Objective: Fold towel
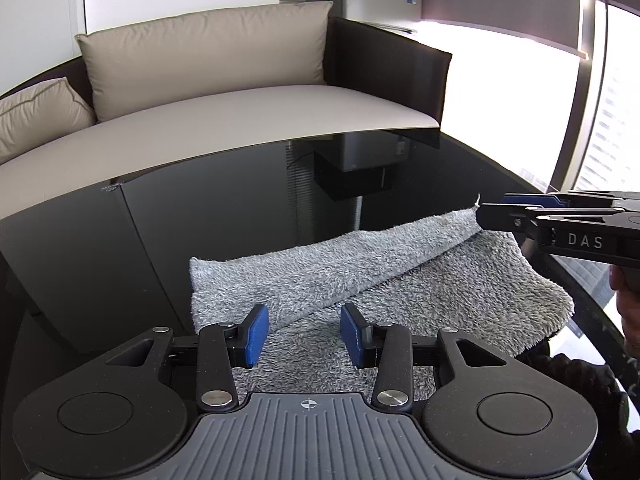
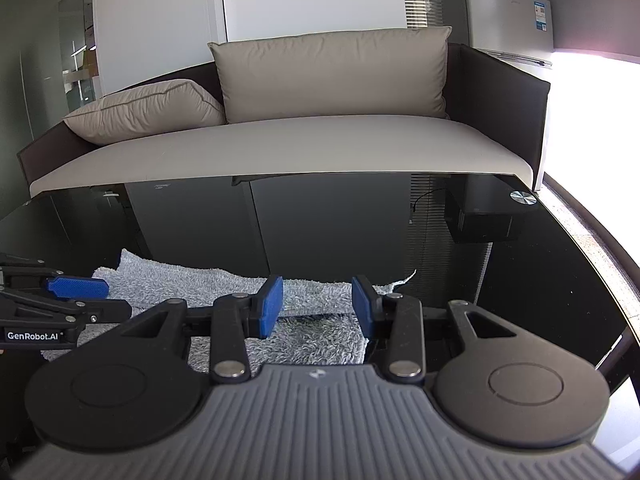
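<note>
Black table point(image 1: 240, 208) holds one grey towel point(image 1: 460, 280); two grippers, left gripper point(image 1: 304, 336) and right gripper point(image 2: 318, 306), apparently released.

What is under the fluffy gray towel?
The towel lies on a shiny black table. A folded strip covers part of the towel. Anything beneath the towel is hidden.

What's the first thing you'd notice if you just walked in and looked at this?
Probably the fluffy grey towel, partly folded over itself on the shiny black glass table. Next, the two black grippers with blue pads: the left gripper hovers over the towel's near edge with jaws open, and the right gripper is open over its right end. Behind the table sits a beige sofa with pillows.
</note>
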Available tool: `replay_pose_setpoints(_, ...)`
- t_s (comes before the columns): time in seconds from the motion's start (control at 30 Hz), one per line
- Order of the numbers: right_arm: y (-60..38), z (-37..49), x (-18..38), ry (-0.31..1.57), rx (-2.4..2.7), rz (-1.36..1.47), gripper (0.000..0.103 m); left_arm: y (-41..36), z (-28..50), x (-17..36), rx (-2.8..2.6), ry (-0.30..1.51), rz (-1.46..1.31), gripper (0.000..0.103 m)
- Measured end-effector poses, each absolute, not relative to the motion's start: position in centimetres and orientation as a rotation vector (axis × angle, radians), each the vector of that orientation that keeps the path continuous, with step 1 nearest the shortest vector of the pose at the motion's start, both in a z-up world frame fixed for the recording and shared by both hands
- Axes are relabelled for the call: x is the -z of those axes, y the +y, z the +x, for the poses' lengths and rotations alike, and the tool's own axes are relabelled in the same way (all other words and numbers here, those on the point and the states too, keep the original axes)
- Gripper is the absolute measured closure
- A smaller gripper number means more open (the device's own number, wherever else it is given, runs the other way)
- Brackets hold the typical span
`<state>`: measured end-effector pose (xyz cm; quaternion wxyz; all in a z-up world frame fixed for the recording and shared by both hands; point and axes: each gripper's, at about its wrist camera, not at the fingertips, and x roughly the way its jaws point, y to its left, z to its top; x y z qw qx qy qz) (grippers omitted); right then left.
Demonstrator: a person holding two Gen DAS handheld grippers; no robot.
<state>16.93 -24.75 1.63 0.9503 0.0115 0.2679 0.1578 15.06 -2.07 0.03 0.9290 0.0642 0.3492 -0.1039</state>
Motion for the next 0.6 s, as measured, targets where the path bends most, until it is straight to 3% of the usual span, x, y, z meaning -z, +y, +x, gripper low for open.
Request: replay_pose_setpoints(0.6, -24.6, 16.9, -1.3, 0.571, -0.32, 0.014, 0.063, -4.0, 15.9, 0.9, 0.14, 0.642, 0.283, 0.057)
